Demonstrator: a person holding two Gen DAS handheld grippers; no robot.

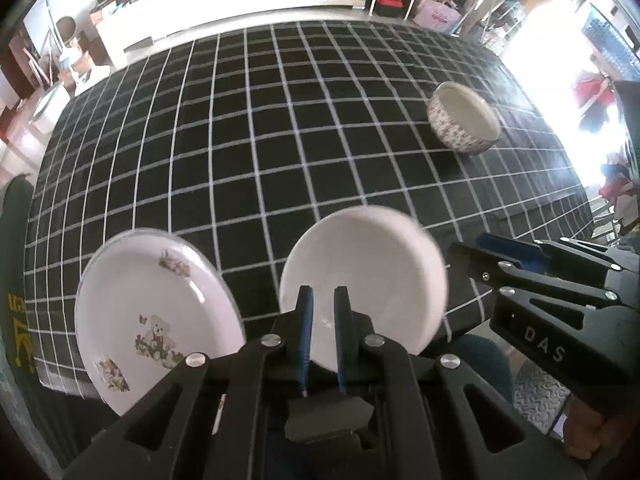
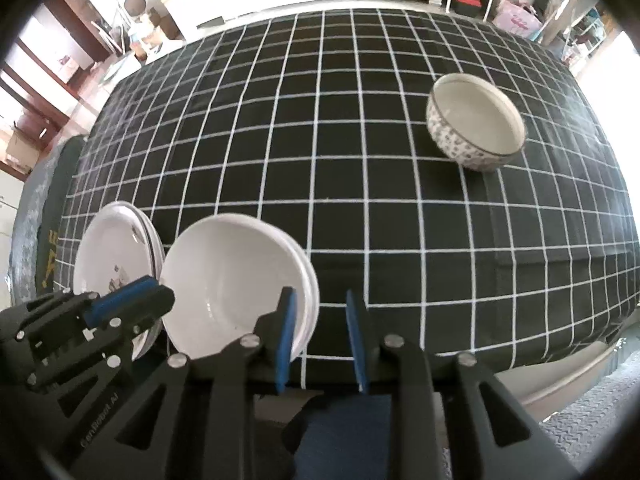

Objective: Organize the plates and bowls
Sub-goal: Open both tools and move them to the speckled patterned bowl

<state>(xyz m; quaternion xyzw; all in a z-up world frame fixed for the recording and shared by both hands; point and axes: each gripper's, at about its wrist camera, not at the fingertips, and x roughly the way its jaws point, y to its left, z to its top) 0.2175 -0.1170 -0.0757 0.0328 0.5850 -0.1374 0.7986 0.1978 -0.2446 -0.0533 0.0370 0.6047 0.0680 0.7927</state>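
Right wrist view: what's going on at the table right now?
A person holds both grippers above the near edge of the checked tablecloth. The right gripper is open with nothing between its pads, just beside the stack of white bowls. The left gripper is shut and empty. The picture plates sit stacked to the left, and the patterned bowl stands alone, farther off.

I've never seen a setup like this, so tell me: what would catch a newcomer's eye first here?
Probably the black tablecloth with its white grid, filling both views. At its near edge sit a plain white bowl and, left of it, a plate with a teddy-bear picture; a patterned bowl stands alone at the far right. The black, blue-padded left gripper and right gripper frame the bottom, holding nothing.
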